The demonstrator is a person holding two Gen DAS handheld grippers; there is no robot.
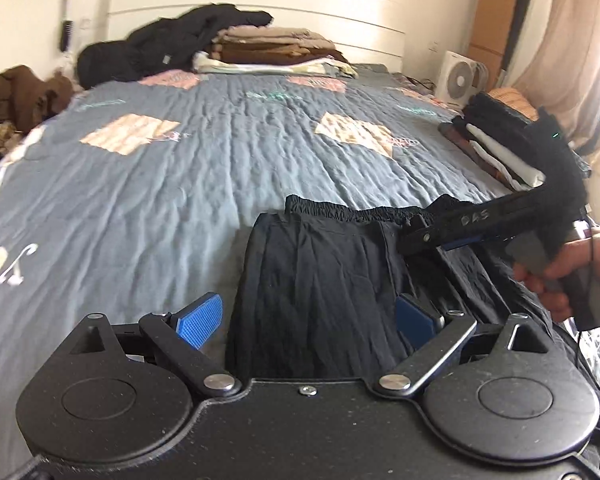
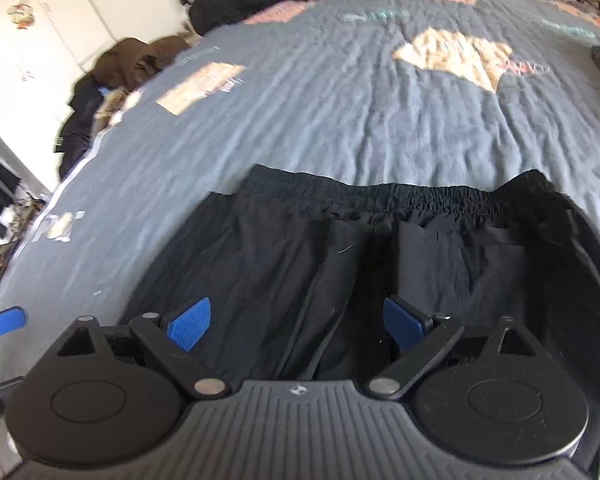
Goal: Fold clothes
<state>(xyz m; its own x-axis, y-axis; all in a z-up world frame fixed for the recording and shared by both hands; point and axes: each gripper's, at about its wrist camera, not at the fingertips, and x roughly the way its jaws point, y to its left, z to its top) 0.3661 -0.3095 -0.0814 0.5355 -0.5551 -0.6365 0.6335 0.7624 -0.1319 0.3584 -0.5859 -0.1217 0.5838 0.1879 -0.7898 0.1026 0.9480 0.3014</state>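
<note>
A black garment (image 1: pixel 320 280) with an elastic waistband (image 1: pixel 340 208) lies folded lengthwise on the blue quilt (image 1: pixel 180 184) at the near edge of the bed. My left gripper (image 1: pixel 308 322) hovers just over its near end, open, its blue pads spread to either side of the cloth and not pressing it. To the right, a hand holds my right gripper (image 1: pixel 414 236) above the waistband end. In the right wrist view the right gripper (image 2: pixel 296 324) is open over the garment (image 2: pixel 260 248), nothing pinched. A left gripper pad (image 2: pixel 2 322) shows at the left edge.
A stack of folded clothes (image 1: pixel 496 148) sits at the bed's right edge. More folded items (image 1: pixel 268 46) and a black jacket (image 1: pixel 152 48) lie by the headboard. Brown clothes (image 1: pixel 24 92) are heaped off the left side. A white fan (image 1: pixel 460 78) stands at the far right.
</note>
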